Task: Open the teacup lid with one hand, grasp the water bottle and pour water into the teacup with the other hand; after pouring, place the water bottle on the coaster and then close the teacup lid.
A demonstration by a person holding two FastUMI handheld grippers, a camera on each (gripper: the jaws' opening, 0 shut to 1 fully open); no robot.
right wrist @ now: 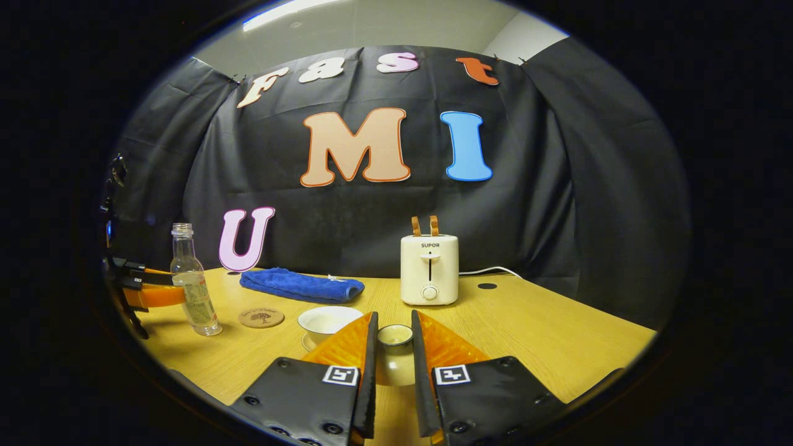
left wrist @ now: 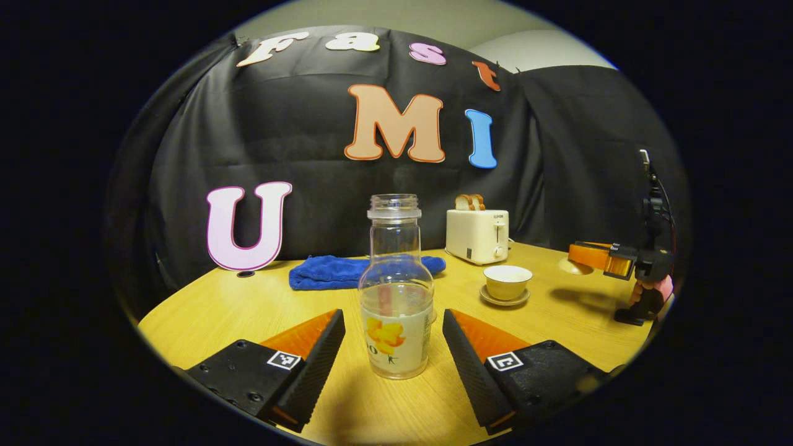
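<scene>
On the bench (left wrist: 217, 310) the water bottle (left wrist: 396, 291) stands uncapped between the left gripper (left wrist: 393, 347)'s wide-open fingers, untouched — clear, part-filled, probably light and slick, best gripped at its labelled lower body. The right gripper (right wrist: 394, 347) pinches the small lid (right wrist: 394, 336) beside the open teacup (right wrist: 328, 322) — likely brittle.

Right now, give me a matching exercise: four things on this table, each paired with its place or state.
Things:
1. bottle
2. lid
3. towel
4. cup

Places or states:
A. uncovered, on a saucer
B. between the open left gripper's fingers, untouched
C. lying by the booth wall
D. held in the right gripper

Pairs: 1-B, 2-D, 3-C, 4-A
</scene>
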